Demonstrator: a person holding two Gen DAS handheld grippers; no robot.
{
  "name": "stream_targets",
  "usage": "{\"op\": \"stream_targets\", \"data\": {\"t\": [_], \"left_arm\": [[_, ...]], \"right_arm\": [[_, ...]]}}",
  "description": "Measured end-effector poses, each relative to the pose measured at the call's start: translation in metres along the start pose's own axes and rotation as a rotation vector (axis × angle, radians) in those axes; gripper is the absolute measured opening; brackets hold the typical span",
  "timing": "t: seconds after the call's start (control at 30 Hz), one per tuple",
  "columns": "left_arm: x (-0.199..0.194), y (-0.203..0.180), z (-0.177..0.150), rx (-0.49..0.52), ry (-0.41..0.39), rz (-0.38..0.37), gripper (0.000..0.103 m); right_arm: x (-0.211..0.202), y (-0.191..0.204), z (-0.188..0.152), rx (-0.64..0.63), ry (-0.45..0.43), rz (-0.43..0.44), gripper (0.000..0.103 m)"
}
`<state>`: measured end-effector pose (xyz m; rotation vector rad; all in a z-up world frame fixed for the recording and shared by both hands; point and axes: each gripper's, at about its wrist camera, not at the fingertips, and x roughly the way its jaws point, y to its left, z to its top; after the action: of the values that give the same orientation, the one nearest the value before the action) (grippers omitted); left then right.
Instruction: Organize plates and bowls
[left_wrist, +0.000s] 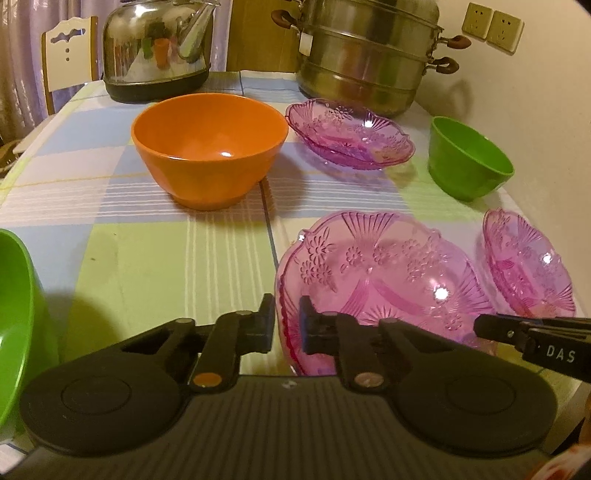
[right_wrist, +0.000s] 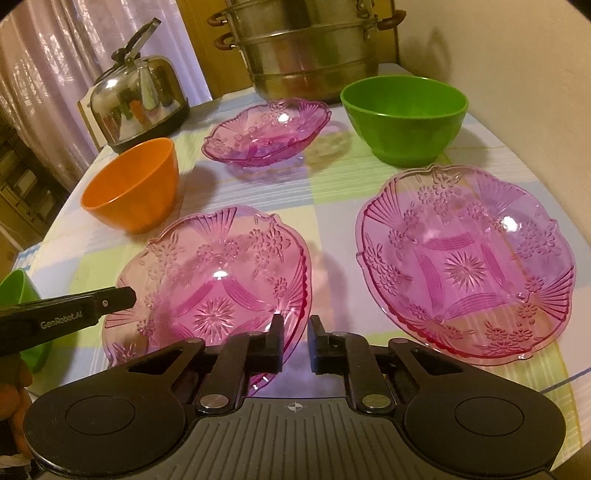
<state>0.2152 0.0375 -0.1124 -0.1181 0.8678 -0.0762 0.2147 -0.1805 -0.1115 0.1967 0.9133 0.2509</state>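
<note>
Plates and bowls stand scattered over the checked bench (left_wrist: 110, 177), none stacked yet, so we judge the sorting has barely begun. Our left claw (left_wrist: 287, 325) and our right claw (right_wrist: 295, 338) both straddle the rim of the near pink plate (right_wrist: 207, 280), one on each side of it; the jaws of each stand a narrow gap apart with the rim between them, and we cannot tell whether either is already pinching it. The step in hand looks like taking up this plate. Next we would need a firm pinch on the thin rim, a level lift, then a nesting onto the second pink plate (right_wrist: 465, 258) just to its right. A third pink plate (right_wrist: 266, 129) sits farther back, between the orange bowl (right_wrist: 133, 184) and a green bowl (right_wrist: 402, 114); another green bowl (left_wrist: 14, 314) stands at the near left edge. Every dish we can see into is empty.
</note>
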Motion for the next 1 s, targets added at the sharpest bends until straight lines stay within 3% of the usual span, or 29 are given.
{"op": "stream_targets", "data": {"t": [0.43,0.7,1.0], "left_arm": [[-0.019,-0.012,0.025,0.008,-0.038,-0.009,0.006],[-0.02,-0.018,0.077,0.009,-0.096,-0.02,0.006],[0.012,-0.02,0.148,0.009,-0.126,-0.043,0.006]], "right_arm": [[-0.015,0.0,0.008,0.015,-0.027,-0.024,0.012],[-0.028,0.002,0.042,0.024,-0.099,-0.008,0.012],[-0.011,0.003,0.103,0.057,-0.161,-0.013,0.012]]}}
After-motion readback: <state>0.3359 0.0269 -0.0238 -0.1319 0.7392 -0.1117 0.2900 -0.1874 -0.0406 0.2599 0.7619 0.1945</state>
